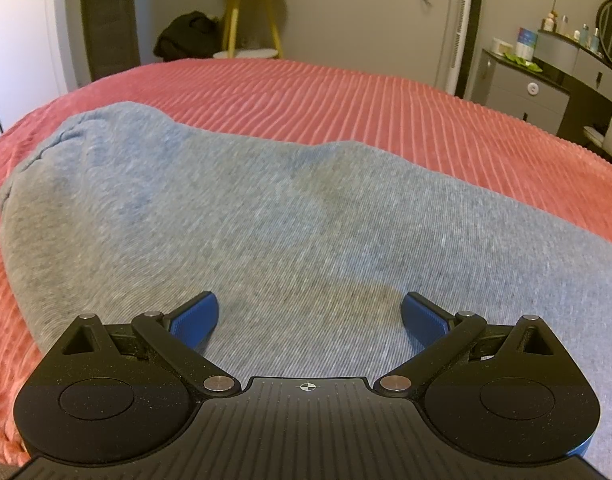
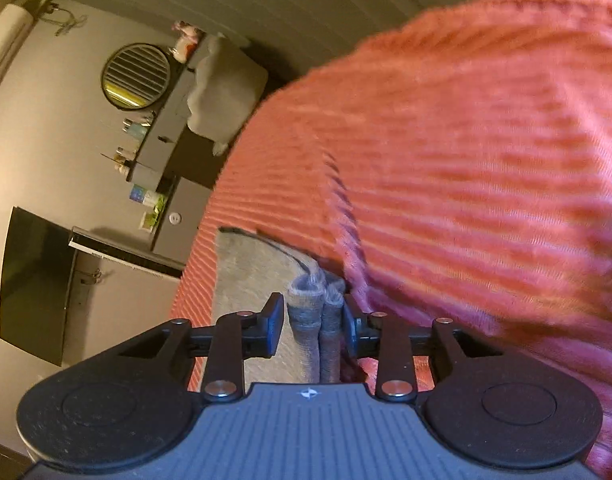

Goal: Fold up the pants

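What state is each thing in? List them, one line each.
pants: grey, lying on the bedspread, part bunched between the right jaws.
bedspread: pink, ribbed, spread over the bed, rumpled by the right hand-held gripper.
left hand-held gripper: open wide over the pants, gripping nothing.
right hand-held gripper: partly open, bunched fabric between the pads, left pad clear of it.

place: someone's bedroom at home | bed: big one under a ribbed coral-pink blanket (image 1: 386,104) | furniture: grey dressing table (image 1: 562,60) with round mirror (image 2: 137,76) and little bottles on top, yellow-legged side table (image 1: 245,20) by the wall | also: dark door (image 1: 107,16), wall-mounted TV (image 2: 33,284)
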The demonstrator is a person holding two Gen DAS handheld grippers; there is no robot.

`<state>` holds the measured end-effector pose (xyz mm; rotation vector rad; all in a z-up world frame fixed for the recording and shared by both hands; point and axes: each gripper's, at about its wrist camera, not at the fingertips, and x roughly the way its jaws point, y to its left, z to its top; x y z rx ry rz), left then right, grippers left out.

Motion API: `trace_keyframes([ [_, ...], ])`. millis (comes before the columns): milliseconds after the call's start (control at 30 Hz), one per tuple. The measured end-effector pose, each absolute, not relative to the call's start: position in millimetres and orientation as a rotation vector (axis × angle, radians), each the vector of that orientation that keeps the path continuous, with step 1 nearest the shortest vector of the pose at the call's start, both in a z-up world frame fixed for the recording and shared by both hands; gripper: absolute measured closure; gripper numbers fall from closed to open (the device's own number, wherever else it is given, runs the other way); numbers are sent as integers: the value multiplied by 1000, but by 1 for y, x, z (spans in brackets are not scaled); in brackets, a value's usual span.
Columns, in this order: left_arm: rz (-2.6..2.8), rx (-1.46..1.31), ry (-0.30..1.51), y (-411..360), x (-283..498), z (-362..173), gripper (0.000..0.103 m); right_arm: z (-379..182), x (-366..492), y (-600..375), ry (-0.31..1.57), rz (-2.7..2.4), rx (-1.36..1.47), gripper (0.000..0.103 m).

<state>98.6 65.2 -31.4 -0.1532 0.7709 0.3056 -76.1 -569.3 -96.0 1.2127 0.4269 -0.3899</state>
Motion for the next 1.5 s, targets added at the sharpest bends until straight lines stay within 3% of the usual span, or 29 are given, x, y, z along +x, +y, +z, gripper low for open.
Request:
trace_keyframes([
  [67,305,-152,771,65,99,-31,0,-100,-72,-568,428,-377,1228,75],
  [100,304,-152,771,65,99,-31,0,-97,-71,-565,421,-372,1205,82],
  [333,302,-150,770,66,99,-31,1,-79,-53,-556,498,-412,1054,85],
  [500,287,-166,772,68,99,-29,1,-27,-33,-523,532,-443,787,90],
  [700,226,-176,755,65,96,-22,4,61,14,-377,474,-51,338,90],
  [800,177,-220,745,68,92,-17,4,55,28,-281,544,237,160,90],
  [900,119,-275,741,72,89,-15,5,14,38,-211,663,385,42,89],
  [1033,28,-309,750,71,90,-15,12,-57,61,-179,991,404,90,84],
  [1067,-9,-316,755,70,91,-16,12,-57,58,-181,987,401,117,81],
  [1133,-77,-335,761,66,93,-16,12,-45,59,-197,979,444,221,64],
  [1200,-156,-354,767,59,96,-17,12,-35,54,-227,931,423,401,38],
  [1333,-334,-423,819,38,104,-21,16,-31,48,-282,880,163,524,37],
  [1400,-411,-467,861,27,111,-25,16,-44,45,-304,898,91,663,45],
  [1500,-447,-472,923,9,125,-33,16,-51,42,-319,853,92,845,45],
])
